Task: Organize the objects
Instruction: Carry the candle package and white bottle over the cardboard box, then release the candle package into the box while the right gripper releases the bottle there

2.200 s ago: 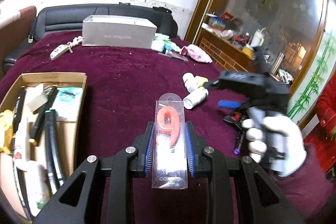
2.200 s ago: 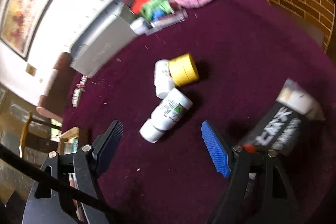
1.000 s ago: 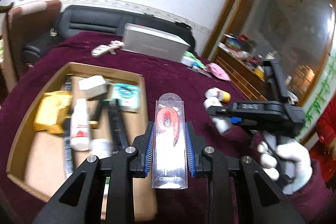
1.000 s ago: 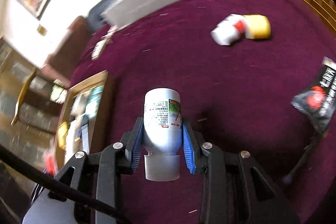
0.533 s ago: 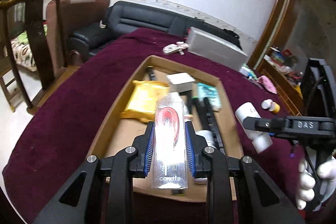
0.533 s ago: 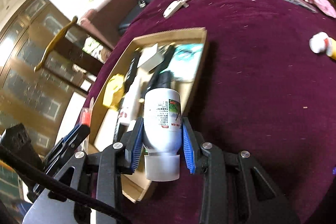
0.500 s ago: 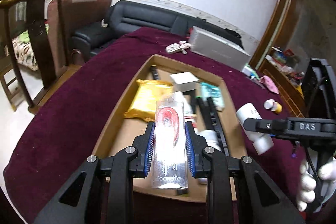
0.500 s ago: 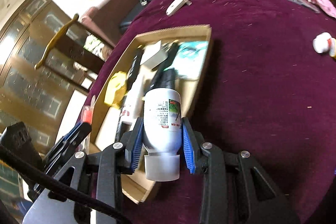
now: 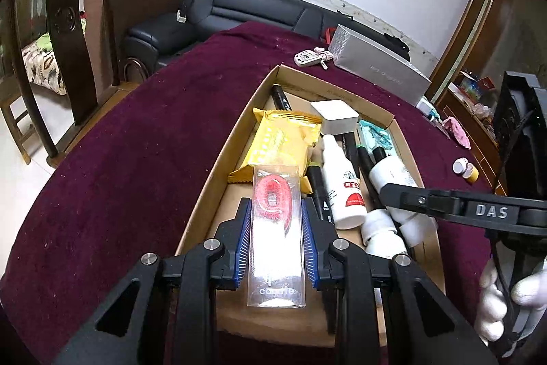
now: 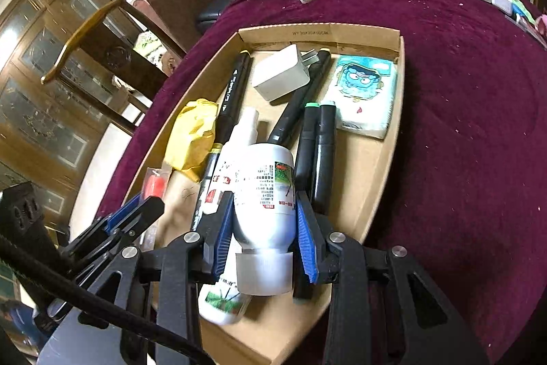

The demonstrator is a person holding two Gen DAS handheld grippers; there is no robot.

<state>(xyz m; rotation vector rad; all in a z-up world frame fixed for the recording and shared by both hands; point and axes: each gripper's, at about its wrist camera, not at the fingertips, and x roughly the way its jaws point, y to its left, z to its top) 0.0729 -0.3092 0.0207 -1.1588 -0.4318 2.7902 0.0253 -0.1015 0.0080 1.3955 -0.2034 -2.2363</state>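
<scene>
I held both loads over the cardboard box (image 9: 218, 166) for dropping: left gripper (image 9: 276, 236) pinched the number-nine candle pack (image 9: 276, 228), right gripper (image 10: 265, 233) pinched the white bottle (image 10: 265, 194).

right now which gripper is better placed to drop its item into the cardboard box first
Left, probably: the left gripper holds the candle pack above bare floor of the cardboard box; the right gripper's white bottle hangs over markers.

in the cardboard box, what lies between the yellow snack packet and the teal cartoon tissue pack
In the right wrist view, between the yellow snack packet and the teal cartoon tissue pack lie black marker pens, a white plug adapter and a slim white bottle, all inside the cardboard box.
</scene>
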